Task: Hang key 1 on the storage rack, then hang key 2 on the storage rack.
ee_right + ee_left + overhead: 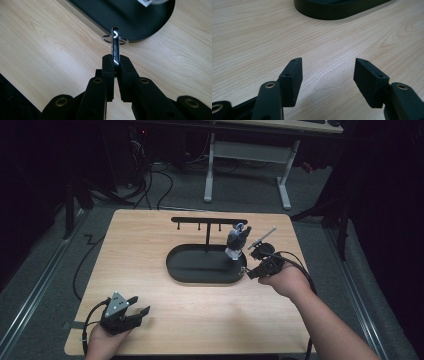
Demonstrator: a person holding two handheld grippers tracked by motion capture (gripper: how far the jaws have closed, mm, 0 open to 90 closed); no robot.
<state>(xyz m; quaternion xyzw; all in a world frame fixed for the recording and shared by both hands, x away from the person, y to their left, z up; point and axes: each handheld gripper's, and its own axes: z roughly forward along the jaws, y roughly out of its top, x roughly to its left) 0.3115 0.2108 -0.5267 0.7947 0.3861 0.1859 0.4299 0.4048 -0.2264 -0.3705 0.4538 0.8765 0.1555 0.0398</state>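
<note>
Starting at the near left of the bench (150,240), I have the left hand-held gripper (137,309) resting low with its jaws spread wide and nothing between them; in the left gripper view (327,72) I see bare wood grain in the gap. It is well apart from the work, so I expect no trouble from it unless it swings in and knocks the stand.

Toward the middle sits the black oval tray (185,270), with a T-shaped hook rack (208,220) rising from it and a small grey figure (237,241) hanging or standing at its right end; I cannot tell which.

On the right, the right hand-held gripper (248,271) is clamped tight on a shiny metal clip (115,45), held edge-on, with a thin split ring (115,40) threaded through it, just beside the tray's near right rim.

My worry is the grip: the pads (108,65) pinch only the clip's lower end, so polished metal could pivot or slide out if I twist. I also judge that the ring could catch the tray rim and drag the whole stand.
</note>
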